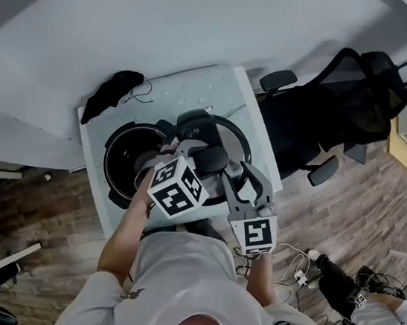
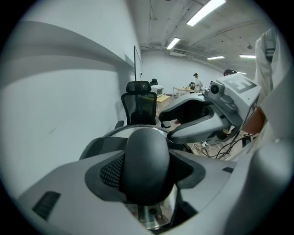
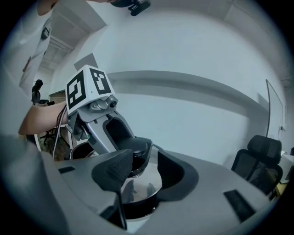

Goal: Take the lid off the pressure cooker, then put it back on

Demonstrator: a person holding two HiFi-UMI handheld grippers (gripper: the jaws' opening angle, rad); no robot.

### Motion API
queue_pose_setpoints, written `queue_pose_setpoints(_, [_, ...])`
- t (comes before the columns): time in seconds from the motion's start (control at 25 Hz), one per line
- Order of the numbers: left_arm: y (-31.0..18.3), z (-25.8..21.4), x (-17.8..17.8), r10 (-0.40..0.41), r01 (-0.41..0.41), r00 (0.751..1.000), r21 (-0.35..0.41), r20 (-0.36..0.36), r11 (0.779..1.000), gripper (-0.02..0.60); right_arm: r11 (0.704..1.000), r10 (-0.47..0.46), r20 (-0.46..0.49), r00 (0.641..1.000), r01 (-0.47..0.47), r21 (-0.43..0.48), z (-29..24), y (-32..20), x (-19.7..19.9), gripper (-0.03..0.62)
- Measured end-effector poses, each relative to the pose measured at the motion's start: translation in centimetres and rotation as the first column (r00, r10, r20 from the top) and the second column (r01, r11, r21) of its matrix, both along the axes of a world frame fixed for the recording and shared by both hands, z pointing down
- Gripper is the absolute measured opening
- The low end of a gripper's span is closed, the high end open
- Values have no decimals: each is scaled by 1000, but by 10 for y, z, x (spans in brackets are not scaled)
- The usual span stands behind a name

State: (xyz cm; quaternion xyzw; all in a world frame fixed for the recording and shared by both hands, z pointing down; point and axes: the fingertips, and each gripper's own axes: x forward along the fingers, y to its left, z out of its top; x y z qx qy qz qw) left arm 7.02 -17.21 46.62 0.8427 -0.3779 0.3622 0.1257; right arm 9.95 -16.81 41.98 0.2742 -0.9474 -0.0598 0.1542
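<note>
The pressure cooker pot (image 1: 112,145) stands open on the white table (image 1: 214,84), its inside dark. The lid (image 1: 230,135) hangs above it and a little to the right, off the pot. My left gripper (image 1: 208,159) is shut on the lid's black knob (image 2: 147,165), which fills the gap between its pads. My right gripper (image 1: 243,175) comes in from the right. In the right gripper view its jaws (image 3: 142,172) stand on both sides of the lid's shiny edge (image 3: 138,190) and seem to grip it. The pot's opening (image 3: 80,151) shows low at the left there.
A black cloth (image 1: 112,92) with a cord lies at the table's back left corner. A black office chair (image 1: 330,116) stands right of the table. Cables (image 1: 297,269) lie on the wooden floor, and another person (image 1: 377,314) crouches at the lower right.
</note>
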Motion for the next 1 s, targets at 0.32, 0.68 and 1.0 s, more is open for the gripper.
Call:
queue_pose_setpoints(0.32, [23, 0, -54, -35, 35, 999, -16, 17, 999, 275, 998, -66, -6, 998, 66, -9, 2, 17, -48, 172])
queue_pose_setpoints(0.68, [42, 13, -100, -45, 46, 999, -64, 23, 997, 275, 994, -103, -23, 994, 103, -26, 9, 32, -89, 172])
queue_pose_setpoints(1.0, [61, 29, -125, -29, 31, 999, -115, 25, 993, 276, 992, -120, -36, 992, 119, -38, 17, 42, -115, 172])
